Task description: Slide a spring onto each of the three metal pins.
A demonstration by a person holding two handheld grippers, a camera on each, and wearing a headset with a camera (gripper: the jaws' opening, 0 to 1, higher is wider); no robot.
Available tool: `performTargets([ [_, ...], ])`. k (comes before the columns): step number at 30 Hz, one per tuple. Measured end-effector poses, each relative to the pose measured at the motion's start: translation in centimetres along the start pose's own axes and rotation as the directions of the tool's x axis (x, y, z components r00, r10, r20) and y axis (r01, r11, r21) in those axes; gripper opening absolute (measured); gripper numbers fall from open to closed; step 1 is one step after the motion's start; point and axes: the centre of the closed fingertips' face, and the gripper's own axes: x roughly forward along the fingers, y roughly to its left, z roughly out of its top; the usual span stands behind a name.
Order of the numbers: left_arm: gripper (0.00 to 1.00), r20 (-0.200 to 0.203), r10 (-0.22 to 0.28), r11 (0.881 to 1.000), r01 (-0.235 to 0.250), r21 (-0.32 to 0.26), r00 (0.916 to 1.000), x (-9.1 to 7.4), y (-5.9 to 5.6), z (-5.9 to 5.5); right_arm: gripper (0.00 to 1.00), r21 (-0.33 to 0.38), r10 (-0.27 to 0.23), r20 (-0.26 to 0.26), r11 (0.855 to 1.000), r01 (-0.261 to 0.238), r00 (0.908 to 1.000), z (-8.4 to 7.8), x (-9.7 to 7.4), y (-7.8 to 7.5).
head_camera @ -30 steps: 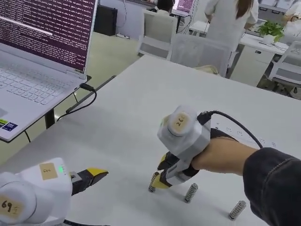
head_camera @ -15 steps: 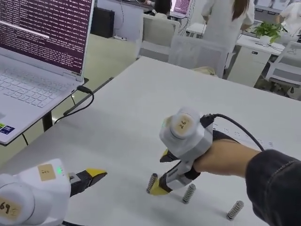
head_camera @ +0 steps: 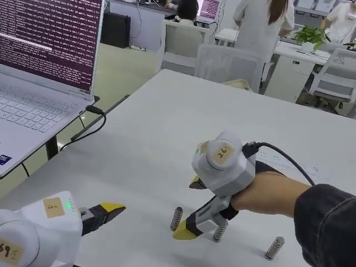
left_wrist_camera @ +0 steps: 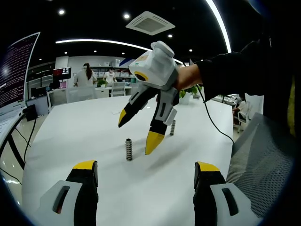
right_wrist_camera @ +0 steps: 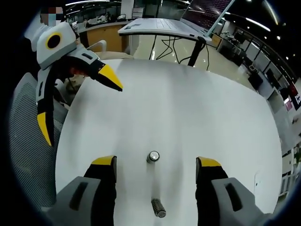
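Left gripper (head_camera: 105, 211) low left, jaws wide, empty. First spring (head_camera: 177, 218) upright on the table; right gripper (head_camera: 189, 208) has released it, jaws now spread wide. Second spring (head_camera: 221, 228) and third spring (head_camera: 275, 248) stand rightward. Task likely finished.

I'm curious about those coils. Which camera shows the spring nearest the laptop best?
The left gripper view: the spring stands side-on, unobstructed, coils clear. The head view shows it small beside the right tongs; the right gripper view sees it nearly end-on.
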Motion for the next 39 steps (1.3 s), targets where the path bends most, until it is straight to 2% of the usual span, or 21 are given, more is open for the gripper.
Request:
performTargets([
  [9,0.82,-0.006,-0.007,1.0,0.007,0.011,1.0,0.1,-0.2,0.2,0.68,0.031,-0.004,0.02,1.0,0.003,0.9998,-0.4,-0.4,0.2],
  [16,0.82,-0.008,-0.007,1.0,0.007,0.021,0.9999,0.1,-0.2,0.5,0.71,0.068,-0.039,0.068,0.997,0.034,0.9969,-0.2,-1.6,-0.6],
  [23,0.82,-0.009,-0.009,1.0,0.009,0.028,0.9999,0.3,-0.2,0.7,0.73,0.109,-0.074,0.103,0.992,0.063,0.992,-0.7,-2.7,-1.2],
  [32,0.82,-0.012,-0.019,0.999,0.019,0.038,0.9998,0.7,-0.3,1.1,0.77,0.163,-0.153,0.179,0.979,0.124,0.9719,-0.4,-5.1,-2.5],
  [35,0.82,-0.012,-0.024,0.999,0.025,0.042,0.9996,0.8,-0.3,1.3,0.77,0.187,-0.185,0.198,0.971,0.148,0.9627,-0.8,-6.0,-3.1],
  [37,0.82,-0.013,-0.027,0.999,0.027,0.047,0.9996,1.0,-0.3,1.4,0.77,0.194,-0.192,0.2,0.969,0.153,0.9607,-1.0,-6.3,-3.2],
  [39,0.82,-0.012,-0.03,0.998,0.03,0.049,0.9995,1.1,-0.4,1.6,0.77,0.211,-0.212,0.209,0.963,0.167,0.9548,-1.4,-6.9,-3.4],
])
